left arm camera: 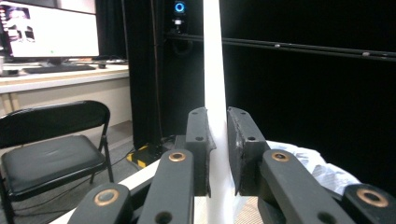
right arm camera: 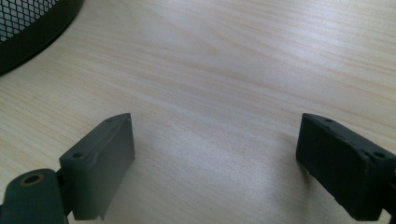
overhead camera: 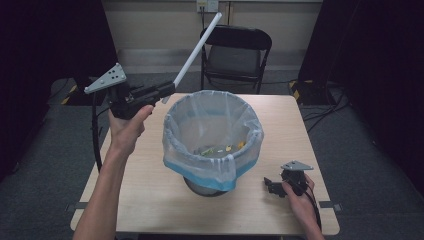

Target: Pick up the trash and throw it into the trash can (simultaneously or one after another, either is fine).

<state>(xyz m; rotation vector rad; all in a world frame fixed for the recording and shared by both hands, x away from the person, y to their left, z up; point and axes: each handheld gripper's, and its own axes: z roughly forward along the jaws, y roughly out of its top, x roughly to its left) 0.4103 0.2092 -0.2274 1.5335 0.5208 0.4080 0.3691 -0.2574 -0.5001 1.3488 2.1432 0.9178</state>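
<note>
left gripper [overhead camera: 167, 91] clamped on a white rod [overhead camera: 197, 50], held up off the table's [overhead camera: 150, 190] left rear corner by the left hand [overhead camera: 127, 127]. from the high view: rod runs long and straight, slanting up and away to the right, far end over the black folding chair [overhead camera: 237, 52], near end poking out just past the jaws beside the rim of the bin [overhead camera: 212, 142] with its pale plastic liner. bits of yellow and green scrap lying at the bottom of that liner. from the left gripper view: pads [left arm camera: 200, 154] pressed on the rod [left arm camera: 214, 70] from both sides, rod standing straight up between them, with a monitor [left arm camera: 51, 28] on a desk behind the chair. farther right, right gripper [overhead camera: 272, 186] resting low on the table near the front right corner, aimed left toward the bin. from the right gripper view: jaws spread wide, nothing between them but bare wood grain, black mesh wall [right arm camera: 32, 23] of the bin at top left.
</note>
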